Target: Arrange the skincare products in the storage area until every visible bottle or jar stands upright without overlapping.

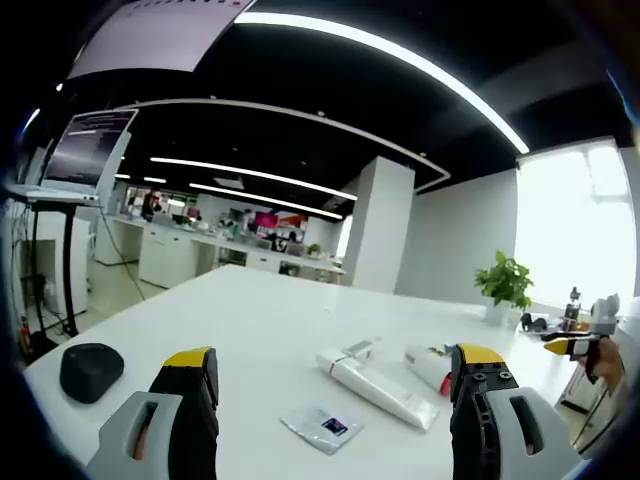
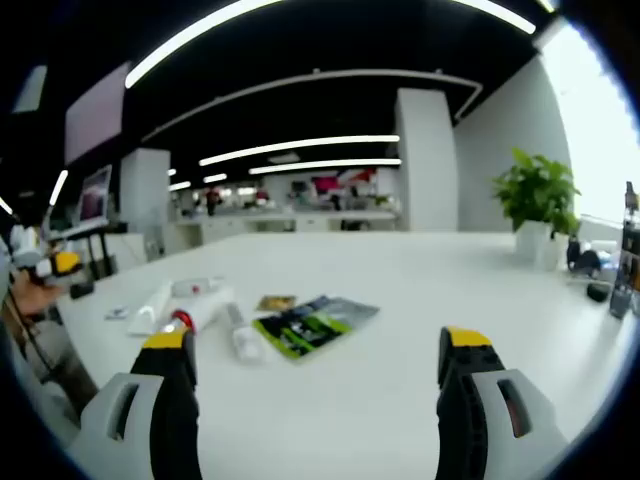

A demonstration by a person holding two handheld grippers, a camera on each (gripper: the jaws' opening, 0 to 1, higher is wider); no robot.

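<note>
While both tongs gape empty, tubes lie flat on the white table in an office.

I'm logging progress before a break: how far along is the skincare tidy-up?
Nothing looks done yet. The white tubes and the small sachet lie flat on the white table. Nothing is in hand: left gripper and right gripper are both open and empty. Standing every product upright is still left.

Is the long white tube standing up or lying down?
Lying down: the tube rests flat along the table.
</note>
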